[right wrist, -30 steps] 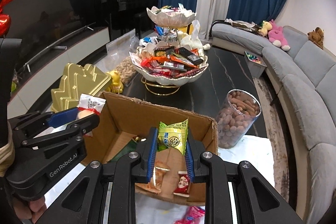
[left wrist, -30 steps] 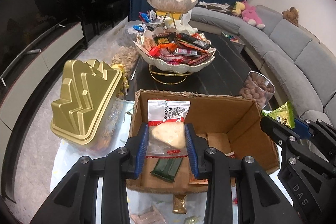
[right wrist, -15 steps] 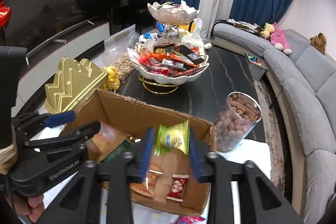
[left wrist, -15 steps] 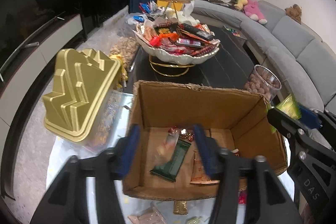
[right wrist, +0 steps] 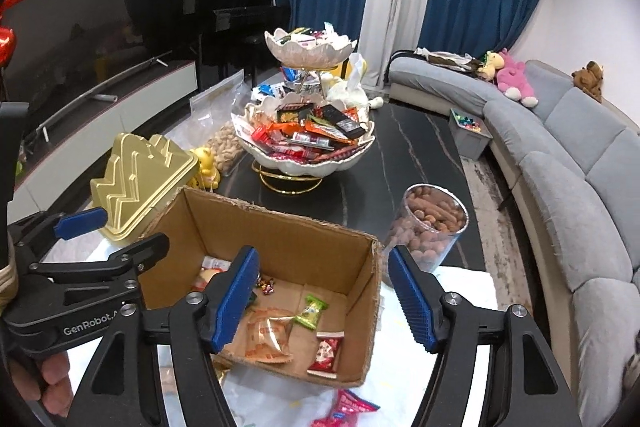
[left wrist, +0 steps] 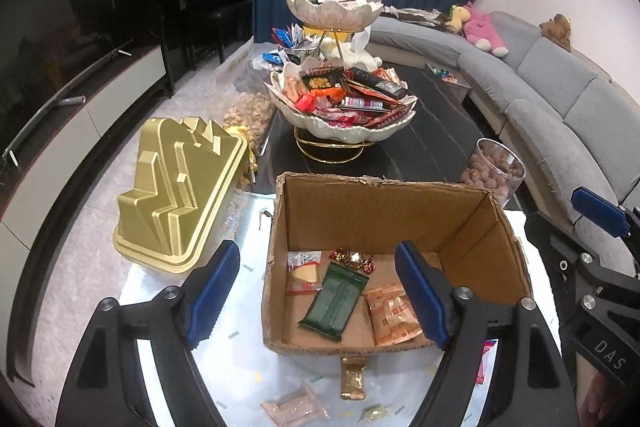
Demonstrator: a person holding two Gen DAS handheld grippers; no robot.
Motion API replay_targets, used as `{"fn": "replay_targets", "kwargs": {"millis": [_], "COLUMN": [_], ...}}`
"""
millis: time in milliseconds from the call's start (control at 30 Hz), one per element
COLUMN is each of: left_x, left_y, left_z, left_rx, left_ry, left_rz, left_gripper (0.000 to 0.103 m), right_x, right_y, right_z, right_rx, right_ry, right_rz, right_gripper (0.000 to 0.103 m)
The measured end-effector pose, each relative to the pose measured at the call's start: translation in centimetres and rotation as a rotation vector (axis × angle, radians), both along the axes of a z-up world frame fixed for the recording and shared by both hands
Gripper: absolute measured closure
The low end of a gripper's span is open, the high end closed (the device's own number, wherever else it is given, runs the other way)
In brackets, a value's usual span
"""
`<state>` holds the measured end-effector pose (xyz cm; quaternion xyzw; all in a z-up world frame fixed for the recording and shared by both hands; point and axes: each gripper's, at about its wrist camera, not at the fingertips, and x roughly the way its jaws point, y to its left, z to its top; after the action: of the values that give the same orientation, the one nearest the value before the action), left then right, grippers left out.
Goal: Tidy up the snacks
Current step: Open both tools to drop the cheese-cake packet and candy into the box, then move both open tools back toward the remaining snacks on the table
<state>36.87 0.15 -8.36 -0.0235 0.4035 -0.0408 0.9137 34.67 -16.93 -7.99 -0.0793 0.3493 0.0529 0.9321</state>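
An open cardboard box [left wrist: 384,205] [right wrist: 280,227] stands on the table just ahead of both grippers. Inside lie a white and red packet [left wrist: 303,271], a dark green bar [left wrist: 335,301], orange packets [left wrist: 394,319] [right wrist: 266,341], a small green packet [right wrist: 311,311] and a red packet [right wrist: 327,351]. My left gripper [left wrist: 320,295] is open and empty over the box's near left part. My right gripper [right wrist: 326,301] is open and empty over the box's near right corner. Each gripper shows at the edge of the other's view.
A gold moulded lid [left wrist: 176,195] sits left of the box. A two-tier white bowl stand [left wrist: 344,129] full of snacks stands behind it. A clear jar of nuts [left wrist: 494,169] is at the right. Loose packets [left wrist: 294,403] [right wrist: 344,407] lie in front. A grey sofa [right wrist: 568,163] curves along the right.
Both grippers opened. The white and red packet dropped from the left one into the box, and the small green packet dropped from the right one into the box.
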Motion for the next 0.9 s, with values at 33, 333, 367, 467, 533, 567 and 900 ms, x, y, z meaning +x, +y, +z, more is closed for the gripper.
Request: {"fn": "replay_targets", "kwargs": {"millis": [33,333,367,467,533,567,900], "left_x": [-0.2,-2.8,-3.1,-3.8,-4.3,-4.5,-6.6], "left_y": [0.1,-0.2,-0.2,-0.2,-0.2,-0.2,-0.1], "left_z": [0.2,1.8,1.9,2.3,2.5,2.5,2.0], "left_rx": [0.000,0.017,0.016,0.019,0.021,0.023,0.051], "left_ry": [-0.001,-0.022,-0.022,-0.026,-0.028,-0.031,-0.020], "left_rz": [0.000,0.003,0.004,0.009,0.011,0.012,0.027], "left_gripper": [0.023,0.023,0.023,0.023,0.023,0.023,0.023], "right_x": [-0.3,-2.7,-3.0,-3.7,-4.2,-4.5,-6.5], "right_y": [0.0,-0.5,-0.6,-0.8,-0.8,-0.8,-0.6], "right_z": [0.2,1.9,2.1,2.6,2.8,2.8,2.4], "right_rx": [-0.001,-0.001,0.000,0.009,0.009,0.009,0.021], "right_ry": [-0.004,-0.041,-0.045,-0.052,-0.058,-0.061,-0.064], "right_rz": [0.000,-0.006,-0.007,-0.008,-0.007,-0.005,0.006], "right_gripper": [0.035,0.035,0.035,0.035,0.035,0.035,0.035]}}
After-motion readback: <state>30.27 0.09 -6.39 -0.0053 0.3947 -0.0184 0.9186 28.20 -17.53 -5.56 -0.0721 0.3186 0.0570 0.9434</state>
